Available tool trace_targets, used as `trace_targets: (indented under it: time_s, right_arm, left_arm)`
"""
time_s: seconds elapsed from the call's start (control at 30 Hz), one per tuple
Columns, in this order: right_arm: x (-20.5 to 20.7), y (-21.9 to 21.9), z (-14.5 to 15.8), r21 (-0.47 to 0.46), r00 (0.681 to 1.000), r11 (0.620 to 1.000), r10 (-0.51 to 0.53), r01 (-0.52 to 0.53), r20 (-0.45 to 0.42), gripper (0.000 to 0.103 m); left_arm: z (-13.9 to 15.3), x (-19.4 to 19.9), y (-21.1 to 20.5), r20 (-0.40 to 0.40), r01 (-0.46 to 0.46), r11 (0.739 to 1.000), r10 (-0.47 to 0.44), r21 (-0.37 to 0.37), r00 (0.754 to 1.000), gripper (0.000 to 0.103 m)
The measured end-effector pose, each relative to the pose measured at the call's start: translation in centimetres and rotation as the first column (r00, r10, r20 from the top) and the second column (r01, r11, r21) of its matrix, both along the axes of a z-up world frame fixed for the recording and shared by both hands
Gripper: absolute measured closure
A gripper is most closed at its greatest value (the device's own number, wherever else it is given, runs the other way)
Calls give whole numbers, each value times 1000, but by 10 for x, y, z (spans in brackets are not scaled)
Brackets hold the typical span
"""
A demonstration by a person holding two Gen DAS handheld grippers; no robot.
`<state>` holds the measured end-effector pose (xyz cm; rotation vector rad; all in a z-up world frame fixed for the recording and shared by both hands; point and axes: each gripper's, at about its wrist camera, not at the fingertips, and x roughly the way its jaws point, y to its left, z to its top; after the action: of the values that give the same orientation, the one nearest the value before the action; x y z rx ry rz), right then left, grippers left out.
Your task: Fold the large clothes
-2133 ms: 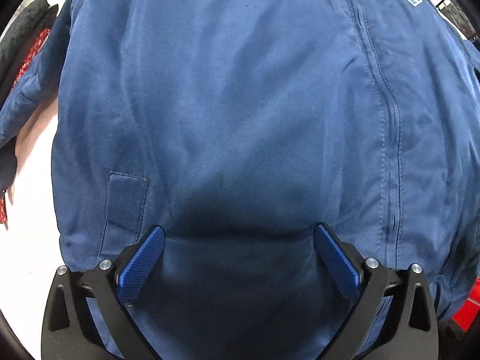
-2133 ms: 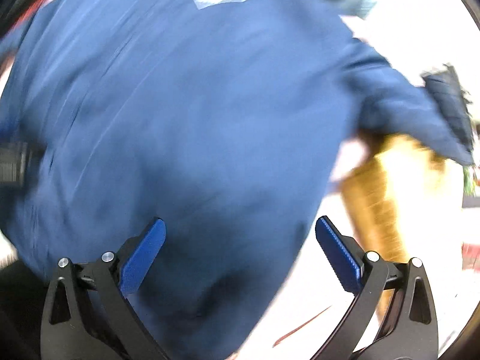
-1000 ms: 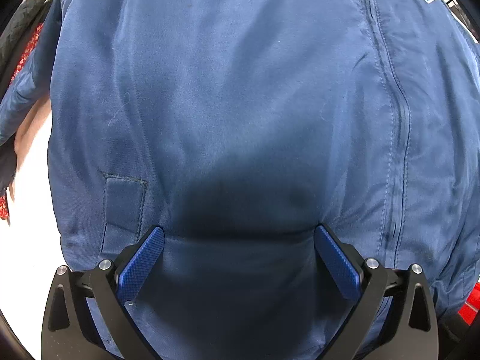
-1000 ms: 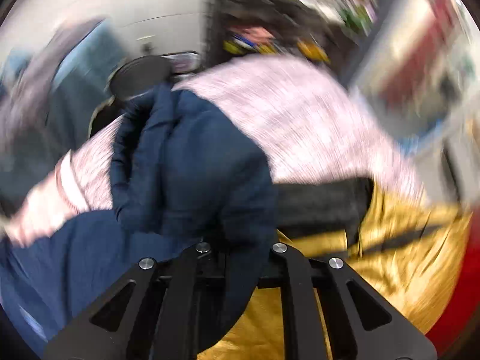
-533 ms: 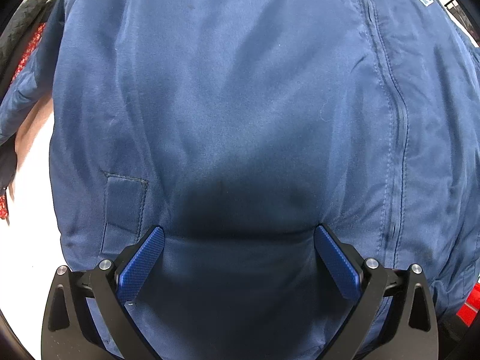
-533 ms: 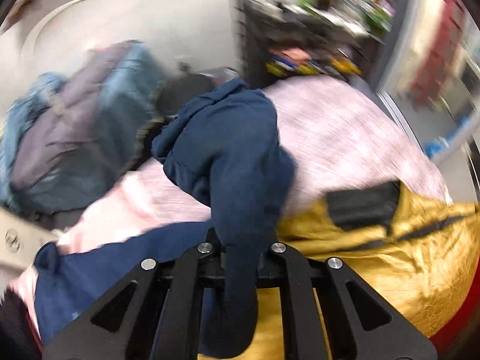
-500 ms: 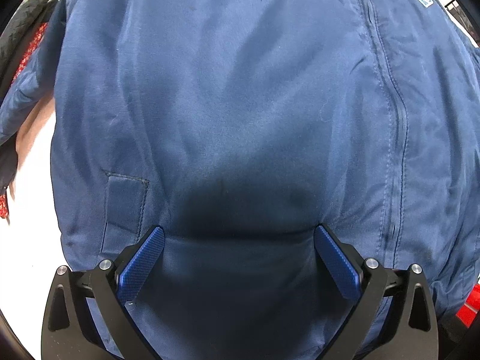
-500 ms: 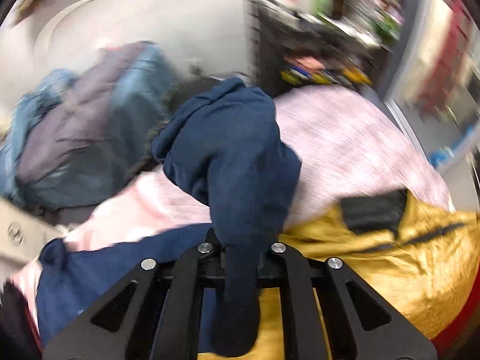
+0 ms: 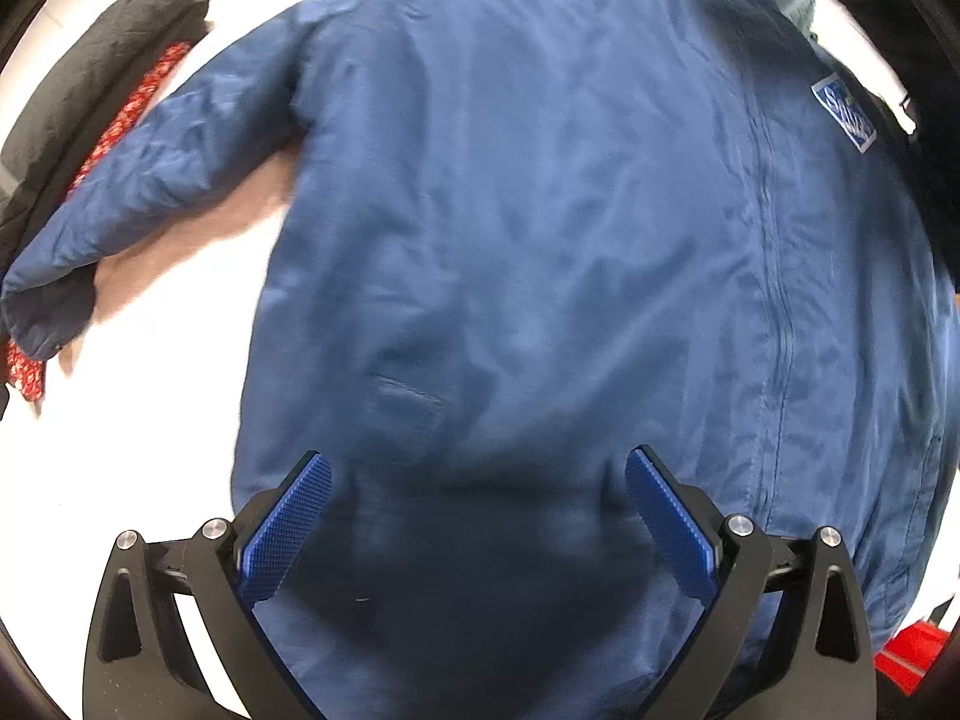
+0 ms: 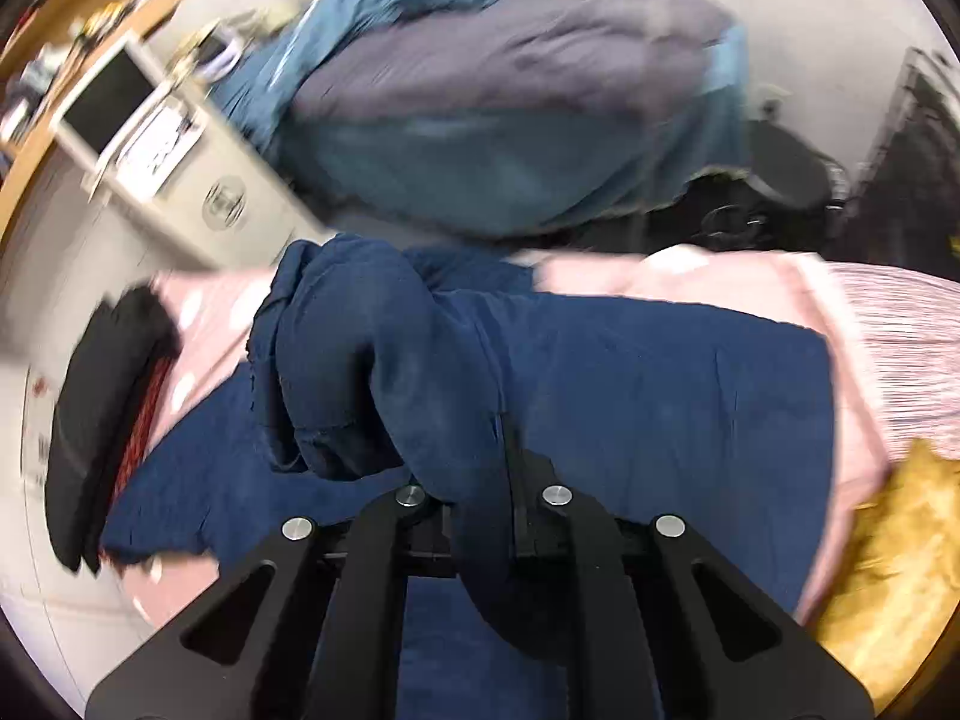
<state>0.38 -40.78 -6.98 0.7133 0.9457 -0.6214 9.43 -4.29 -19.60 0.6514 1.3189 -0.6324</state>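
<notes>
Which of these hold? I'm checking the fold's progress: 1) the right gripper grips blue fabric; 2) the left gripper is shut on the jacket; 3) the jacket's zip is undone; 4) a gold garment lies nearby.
1) True: the right gripper is clamped on the blue jacket's sleeve.
2) False: the left gripper is open above the blue jacket.
3) False: the zip looks closed.
4) True: a gold garment lies beside the jacket.

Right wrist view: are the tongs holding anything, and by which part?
Yes. The right tongs are shut on a bunched sleeve of the blue jacket, apparently its cuff end. The left tongs are open over the jacket, holding nothing.
</notes>
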Motion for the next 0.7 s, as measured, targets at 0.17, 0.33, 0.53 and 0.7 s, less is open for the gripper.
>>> trace_targets:
  time_s: [0.17,0.33,0.53,0.7]
  right_arm:
    - [52,62,-46,34,990,993,119,-117,-73,94]
    - [74,115,-94,-41,940,965,242,-258,-239,78]
    - [49,152,-123,-118,851,901,343,-418,-398,16]
    - [5,158,-117,-109,839,886,377,-450,-392,16]
  left_arm:
    - [5,7,16,22,-11,1000,11,1,1000,6]
    - [-3,24,23,3,-30,999,30,13,1000,6]
    - [-5,26,3,16,19,1000,-19,17,1000,6]
    - [12,28,-29,50,88,996,-87,-15,995,6]
